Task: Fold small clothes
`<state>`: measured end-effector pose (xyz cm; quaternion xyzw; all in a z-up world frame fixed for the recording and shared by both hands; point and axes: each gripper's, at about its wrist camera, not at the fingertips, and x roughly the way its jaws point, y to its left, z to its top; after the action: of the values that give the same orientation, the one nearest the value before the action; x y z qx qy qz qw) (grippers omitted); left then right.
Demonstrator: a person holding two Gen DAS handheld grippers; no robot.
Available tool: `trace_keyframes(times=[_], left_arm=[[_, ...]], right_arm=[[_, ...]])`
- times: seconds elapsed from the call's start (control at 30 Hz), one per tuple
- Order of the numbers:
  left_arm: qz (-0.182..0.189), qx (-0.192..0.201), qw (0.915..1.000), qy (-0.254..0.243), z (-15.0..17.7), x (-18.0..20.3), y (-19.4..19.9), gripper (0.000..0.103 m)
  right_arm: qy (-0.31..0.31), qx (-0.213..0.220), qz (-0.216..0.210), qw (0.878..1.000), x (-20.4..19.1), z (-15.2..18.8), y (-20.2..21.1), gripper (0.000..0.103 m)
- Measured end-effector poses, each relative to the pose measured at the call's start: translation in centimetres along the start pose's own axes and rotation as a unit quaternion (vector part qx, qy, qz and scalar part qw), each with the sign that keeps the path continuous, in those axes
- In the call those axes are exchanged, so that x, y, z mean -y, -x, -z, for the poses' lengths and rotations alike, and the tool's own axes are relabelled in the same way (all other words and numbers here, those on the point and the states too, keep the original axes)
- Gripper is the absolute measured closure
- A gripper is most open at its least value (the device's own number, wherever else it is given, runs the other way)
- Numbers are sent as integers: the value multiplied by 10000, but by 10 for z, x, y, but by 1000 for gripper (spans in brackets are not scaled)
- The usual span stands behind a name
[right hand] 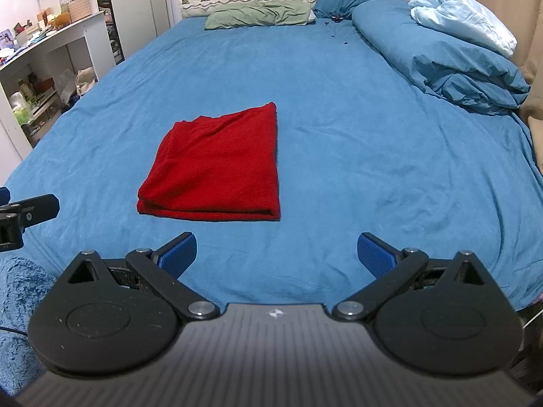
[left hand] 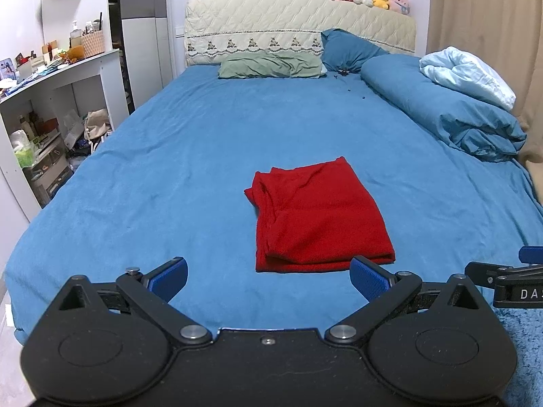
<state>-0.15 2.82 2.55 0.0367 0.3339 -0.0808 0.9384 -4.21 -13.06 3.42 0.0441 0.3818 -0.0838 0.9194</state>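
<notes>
My left claw (left hand: 268, 279) and right claw (right hand: 276, 254) hang open and empty near the folded red cloth (left hand: 315, 217) on the bed (left hand: 169, 169); next I judge one more fold, gripping its near edge.

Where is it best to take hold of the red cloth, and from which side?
Probably at a near corner of the red cloth, coming from the near side. Its layered edge faces both open hand-held grippers, left and right, so a finger could slide under all layers there. The far edge is wrinkled and further away.
</notes>
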Motion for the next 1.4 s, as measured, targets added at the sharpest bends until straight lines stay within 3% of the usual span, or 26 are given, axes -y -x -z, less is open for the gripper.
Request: trace_keyframes(times=[0.57, 1.4], left_arm=[[-7, -57, 10000, 27, -2, 3, 0, 0], [-39, 315, 9993, 173, -2, -3, 5, 0]], right_arm=[[-27, -11, -20, 10000, 3, -2, -1, 0], [-36, -17, -8, 10000, 0, -2, -1, 0]])
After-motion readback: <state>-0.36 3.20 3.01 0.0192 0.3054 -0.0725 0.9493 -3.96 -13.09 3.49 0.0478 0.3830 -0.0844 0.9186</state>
